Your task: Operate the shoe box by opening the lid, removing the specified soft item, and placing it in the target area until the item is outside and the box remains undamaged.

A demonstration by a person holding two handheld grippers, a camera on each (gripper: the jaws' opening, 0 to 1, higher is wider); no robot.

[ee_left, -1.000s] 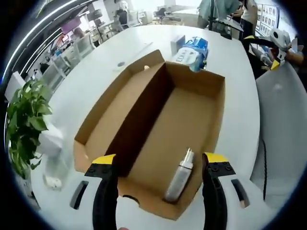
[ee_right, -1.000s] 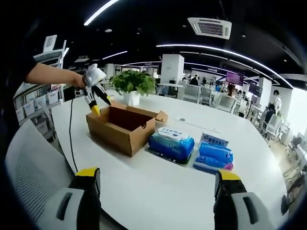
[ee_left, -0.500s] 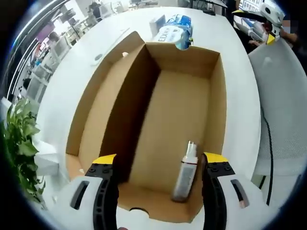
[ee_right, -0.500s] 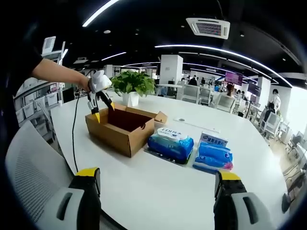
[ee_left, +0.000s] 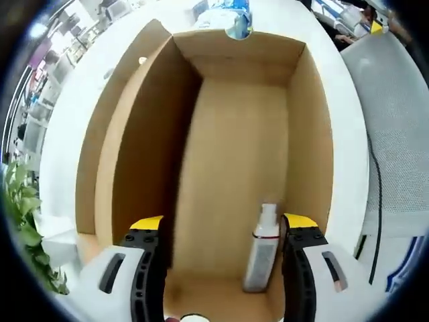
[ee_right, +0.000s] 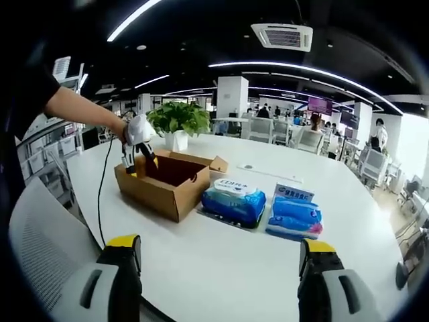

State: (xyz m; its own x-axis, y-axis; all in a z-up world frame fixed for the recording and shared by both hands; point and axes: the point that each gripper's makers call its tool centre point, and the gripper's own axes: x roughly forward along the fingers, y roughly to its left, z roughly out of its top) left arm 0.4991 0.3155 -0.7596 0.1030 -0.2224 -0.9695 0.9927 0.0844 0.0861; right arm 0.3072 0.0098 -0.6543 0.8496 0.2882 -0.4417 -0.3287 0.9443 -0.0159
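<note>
The shoe box [ee_left: 234,154] is open on the white table [ee_right: 221,261], its lid flap [ee_left: 100,141] folded out to one side. Inside, on the brown floor near the close end, a small spray bottle [ee_left: 263,249] lies just beside the box's wall. It looks blurry, so I cannot read its label.

The left gripper [ee_left: 224,231] is down inside the box with its jaws wide apart, holding nothing. The bottle lies between the jaws, close to one yellow tip; I cannot tell if it touches. In the right gripper view, the left gripper [ee_right: 137,161] dips into the box [ee_right: 164,184], and the box wall hides its tips. A person's hand [ee_right: 124,131] holds it.

The right gripper [ee_right: 218,251] hangs well away over the table, jaws spread, holding nothing.

Beside the box sit two blue soft packs [ee_right: 231,201] [ee_right: 293,218]. A green plant [ee_right: 177,117] in a white pot stands behind the box. A black cable [ee_right: 100,194] runs across the table.
</note>
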